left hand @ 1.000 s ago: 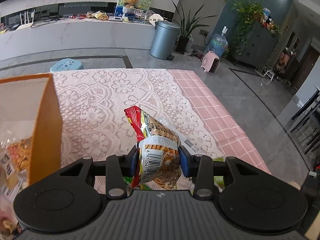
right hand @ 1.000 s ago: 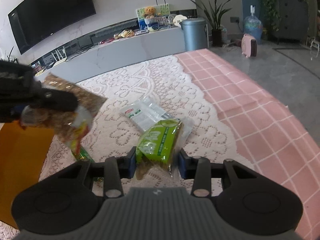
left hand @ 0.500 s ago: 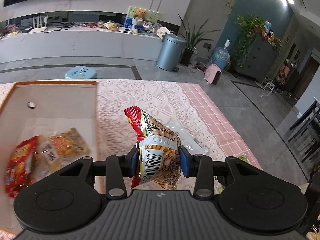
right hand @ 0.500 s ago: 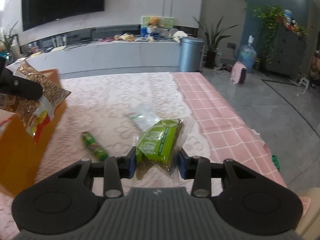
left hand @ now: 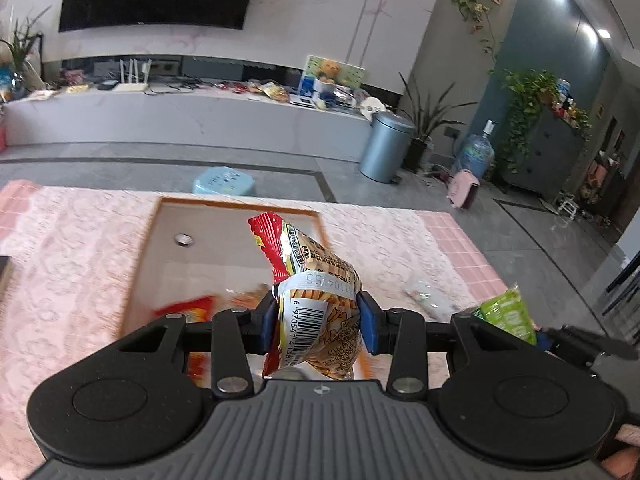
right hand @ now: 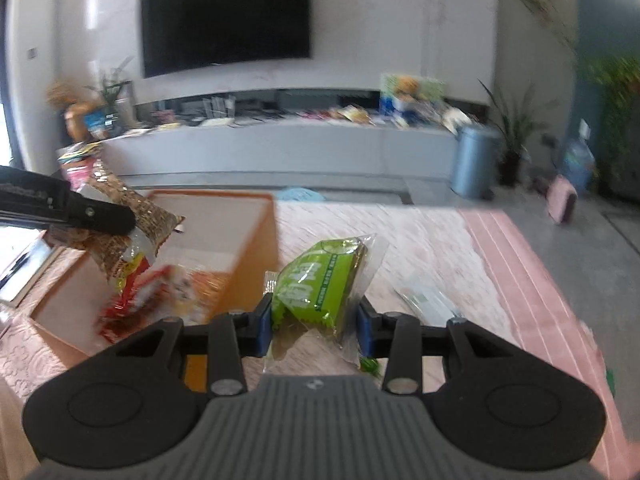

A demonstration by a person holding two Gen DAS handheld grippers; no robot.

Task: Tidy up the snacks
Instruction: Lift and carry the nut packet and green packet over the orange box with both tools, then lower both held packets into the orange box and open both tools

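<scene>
My left gripper (left hand: 318, 322) is shut on a red and yellow snack bag (left hand: 314, 300) with a barcode, held above the open orange box (left hand: 236, 203). Several snack packets (left hand: 188, 308) lie blurred inside the box. My right gripper (right hand: 316, 328) is shut on a green snack packet (right hand: 320, 280) in clear wrap, just right of the orange box (right hand: 256, 256). In the right wrist view the left gripper's finger (right hand: 80, 212) and its snack bag (right hand: 132, 224) hang over the box. The green packet (left hand: 508, 316) also shows at the right of the left wrist view.
A clear flat packet (right hand: 428, 304) lies on the lace cloth (left hand: 72, 264) right of the box. A small green snack (right hand: 370, 364) peeks out under my right gripper. The pink checked cloth (right hand: 532, 280) runs to the table's right edge. A dark object (left hand: 4, 276) sits at far left.
Both grippers rose and swung left with their packets. The orange box came from the left edge to the middle of the left wrist view, its inside now showing.
</scene>
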